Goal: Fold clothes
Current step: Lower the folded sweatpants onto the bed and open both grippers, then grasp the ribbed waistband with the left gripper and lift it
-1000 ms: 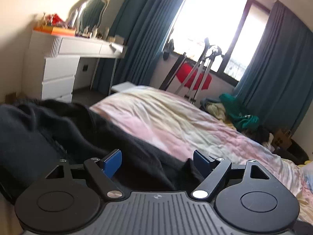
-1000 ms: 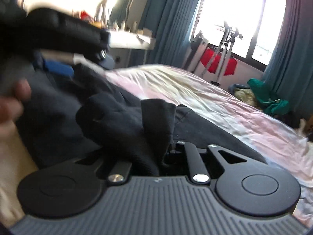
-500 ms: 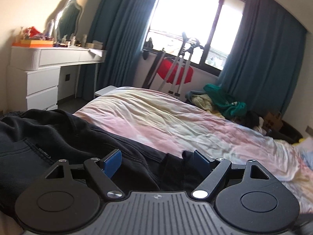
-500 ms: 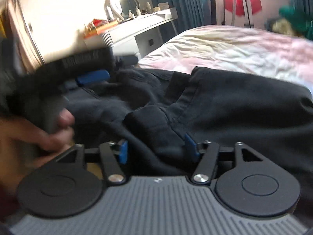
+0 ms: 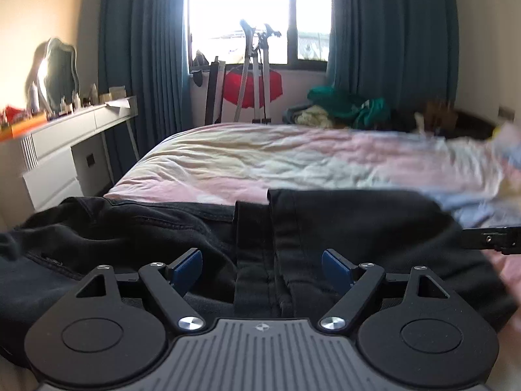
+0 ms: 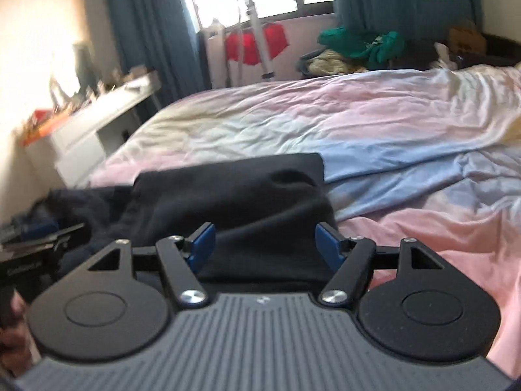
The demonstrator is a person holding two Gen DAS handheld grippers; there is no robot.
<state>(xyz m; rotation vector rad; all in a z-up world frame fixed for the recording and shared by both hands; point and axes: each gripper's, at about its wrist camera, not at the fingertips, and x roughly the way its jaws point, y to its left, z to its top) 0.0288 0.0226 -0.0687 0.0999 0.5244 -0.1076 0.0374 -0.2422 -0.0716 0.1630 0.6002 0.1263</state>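
A pair of black trousers point(image 5: 342, 224) lies across the near edge of the bed, its two legs side by side. It also shows in the right wrist view point(image 6: 241, 195). My left gripper point(image 5: 262, 265) is open just above the cloth, its blue pads either side of the seam between the legs. My right gripper point(image 6: 263, 242) is open above the right part of the cloth and holds nothing. The right gripper's tip point(image 5: 491, 239) shows at the right edge of the left wrist view. The left gripper point(image 6: 32, 247) shows at the left edge of the right wrist view.
The bed has a crumpled pink, yellow and blue cover point(image 6: 374, 123). A white dresser point(image 5: 65, 153) with a mirror stands at the left. Far off are a clothes rack with red cloth point(image 5: 252, 86), a pile of green and yellow clothes point(image 5: 345, 107) and teal curtains.
My right gripper was shut on bunched black cloth one second ago; it has opened and let go. The trousers now lie flatter. Both views have swung right toward the window.
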